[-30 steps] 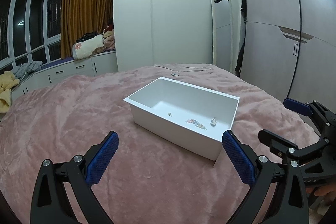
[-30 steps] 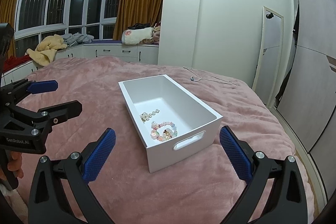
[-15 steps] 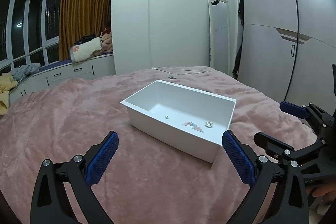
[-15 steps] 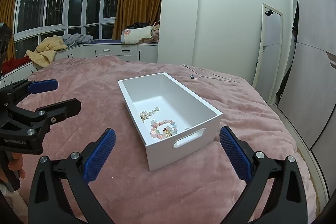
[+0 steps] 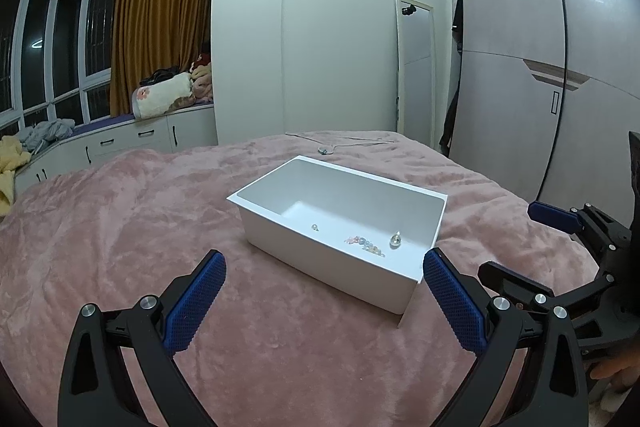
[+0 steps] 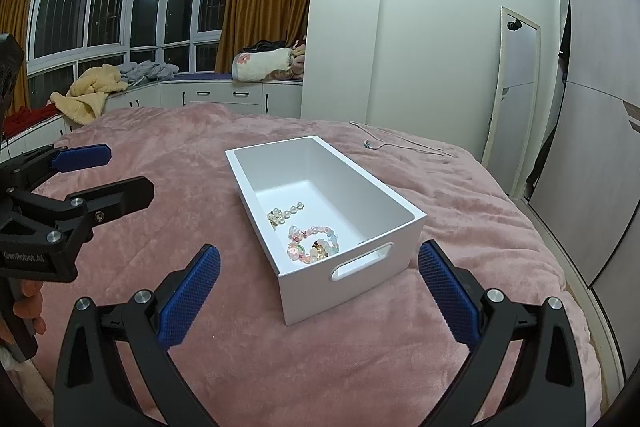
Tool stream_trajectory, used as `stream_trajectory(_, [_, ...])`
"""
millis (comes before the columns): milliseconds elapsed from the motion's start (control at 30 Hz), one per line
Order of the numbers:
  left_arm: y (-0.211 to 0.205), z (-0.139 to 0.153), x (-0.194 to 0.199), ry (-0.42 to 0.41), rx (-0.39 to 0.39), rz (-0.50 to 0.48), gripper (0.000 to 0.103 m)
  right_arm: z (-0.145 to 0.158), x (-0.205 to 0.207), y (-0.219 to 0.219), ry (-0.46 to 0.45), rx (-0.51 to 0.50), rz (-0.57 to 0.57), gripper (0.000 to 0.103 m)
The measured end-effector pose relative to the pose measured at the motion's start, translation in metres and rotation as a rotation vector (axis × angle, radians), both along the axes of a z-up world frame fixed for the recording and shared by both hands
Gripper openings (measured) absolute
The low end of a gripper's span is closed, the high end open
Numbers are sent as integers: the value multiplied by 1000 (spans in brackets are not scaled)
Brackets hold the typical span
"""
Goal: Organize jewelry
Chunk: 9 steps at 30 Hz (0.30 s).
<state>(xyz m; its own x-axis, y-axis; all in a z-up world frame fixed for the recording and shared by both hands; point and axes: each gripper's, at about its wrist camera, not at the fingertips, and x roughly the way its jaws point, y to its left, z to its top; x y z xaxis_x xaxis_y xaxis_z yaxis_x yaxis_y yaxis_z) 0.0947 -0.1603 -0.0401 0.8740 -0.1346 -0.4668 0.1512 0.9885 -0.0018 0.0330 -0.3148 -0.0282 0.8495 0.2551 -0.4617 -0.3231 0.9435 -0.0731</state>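
Observation:
A white bin stands on the pink bed. In it lie a pastel bead bracelet and a pearl piece. A thin necklace lies on the blanket beyond the bin. My left gripper is open and empty, short of the bin's long side; it shows at the left of the right wrist view. My right gripper is open and empty, short of the bin's handle end; it shows at the right of the left wrist view.
The pink blanket covers the bed. White window-seat cabinets with heaped clothes and bedding stand behind. A wardrobe and a leaning mirror are at the right. The bed edge drops to floor at right.
Both grippers have drawn back and risen a little from the bin. Both stayed open and empty. The jewelry has not moved.

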Motion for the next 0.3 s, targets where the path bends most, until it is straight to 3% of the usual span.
stream_trajectory(200, [5,0,3,5,-27,19,100,-1,0,2,-1,-2,1,98])
stream_trajectory(300, [4,-1,1,-11,5,32,100,-3,0,4,-1,-3,3,98])
